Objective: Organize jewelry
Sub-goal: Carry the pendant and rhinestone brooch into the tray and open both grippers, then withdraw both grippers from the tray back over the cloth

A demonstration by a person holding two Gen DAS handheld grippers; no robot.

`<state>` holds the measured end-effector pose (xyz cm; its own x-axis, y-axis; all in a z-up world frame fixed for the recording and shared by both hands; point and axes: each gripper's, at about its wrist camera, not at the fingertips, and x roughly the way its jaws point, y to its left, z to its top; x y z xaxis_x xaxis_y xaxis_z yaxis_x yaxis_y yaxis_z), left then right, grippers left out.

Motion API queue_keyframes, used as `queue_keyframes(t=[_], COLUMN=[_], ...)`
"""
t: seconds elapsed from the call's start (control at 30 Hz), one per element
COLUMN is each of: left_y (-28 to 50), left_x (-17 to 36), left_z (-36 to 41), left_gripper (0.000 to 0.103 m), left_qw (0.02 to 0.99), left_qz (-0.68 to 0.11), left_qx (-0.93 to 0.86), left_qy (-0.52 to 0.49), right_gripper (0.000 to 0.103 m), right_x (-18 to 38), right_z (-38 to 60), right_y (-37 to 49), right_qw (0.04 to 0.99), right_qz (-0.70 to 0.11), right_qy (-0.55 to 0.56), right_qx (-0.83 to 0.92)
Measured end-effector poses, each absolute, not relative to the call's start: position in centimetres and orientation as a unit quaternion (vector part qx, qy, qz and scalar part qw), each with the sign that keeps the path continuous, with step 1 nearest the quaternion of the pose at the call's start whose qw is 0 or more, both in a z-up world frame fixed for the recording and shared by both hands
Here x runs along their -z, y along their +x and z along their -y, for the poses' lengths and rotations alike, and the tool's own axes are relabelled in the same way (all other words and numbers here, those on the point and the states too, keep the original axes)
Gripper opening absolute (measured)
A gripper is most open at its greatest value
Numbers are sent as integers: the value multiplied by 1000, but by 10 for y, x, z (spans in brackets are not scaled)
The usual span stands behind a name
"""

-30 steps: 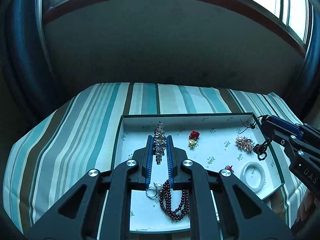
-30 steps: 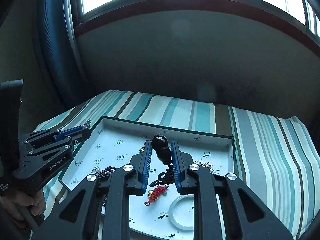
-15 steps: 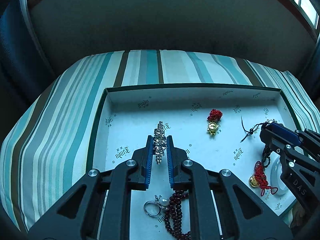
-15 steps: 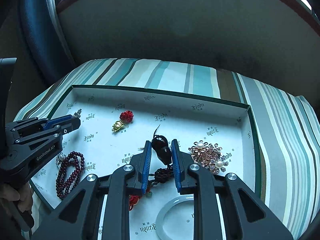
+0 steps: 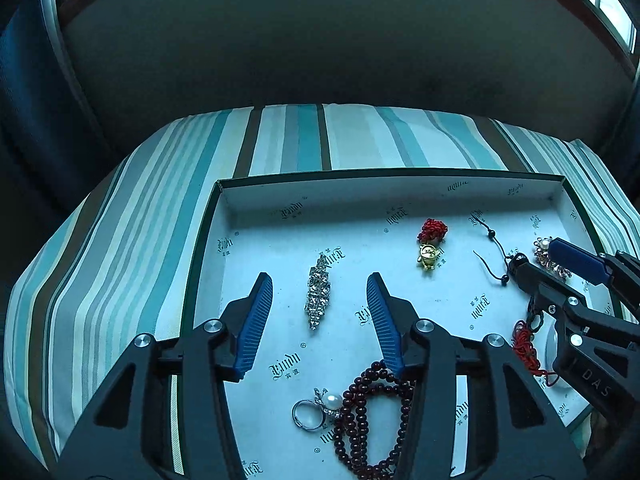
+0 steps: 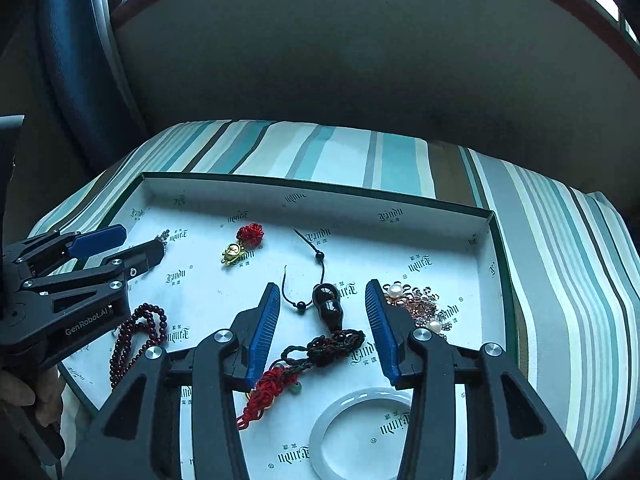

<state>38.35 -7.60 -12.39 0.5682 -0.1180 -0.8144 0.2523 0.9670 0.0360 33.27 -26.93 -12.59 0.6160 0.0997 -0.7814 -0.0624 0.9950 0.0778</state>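
Nearest the cameras, the dark red bead bracelet (image 5: 372, 420) and the pearl ring (image 5: 316, 410) lay at the near left of the tray (image 5: 400, 196), with the white bangle (image 6: 360, 432) at the near right.

A little farther in, both tongs had just been opening. The left gripper (image 5: 320, 292) stood with its jaws apart on either side of the crystal brooch (image 5: 318, 296), touching it on neither side; the brooch, pinched between the pads a second earlier, now lay flat on the tray floor. The right gripper (image 6: 322, 300) had likewise let go: its jaws stood apart around the black gourd pendant (image 6: 330, 308), whose cord and red knot trailed toward the camera (the pearl flower brooch (image 6: 416, 304) lay just beside its right pad).

Farthest, the gold charm with its red knot (image 5: 430, 244) rested untouched.

So both pieces appeared delivered; the grippers were probably free to withdraw for the next ones.
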Motion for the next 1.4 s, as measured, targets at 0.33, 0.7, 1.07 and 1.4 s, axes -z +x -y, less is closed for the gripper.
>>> queue_keyframes(t=[0.33,0.7,1.07,1.4], left_y=[319,221,149,120], left_x=[74,80,114,140], left_z=[55,20,-2,-5], left_gripper=[61,61,61,61], left_qw=[904,896,875,861], left_qz=[-409,-430,-474,-499], left_qx=[111,100,84,84], left_qy=[59,50,52,46], right_gripper=[45,45,45,45], right_x=[79,84,113,132], right_z=[262,254,250,247], right_y=[273,181,100,69], right_qw=[915,902,883,872], right_qz=[-399,-426,-466,-485], right_qy=[19,18,9,10], right_qx=[-56,-60,-60,-62])
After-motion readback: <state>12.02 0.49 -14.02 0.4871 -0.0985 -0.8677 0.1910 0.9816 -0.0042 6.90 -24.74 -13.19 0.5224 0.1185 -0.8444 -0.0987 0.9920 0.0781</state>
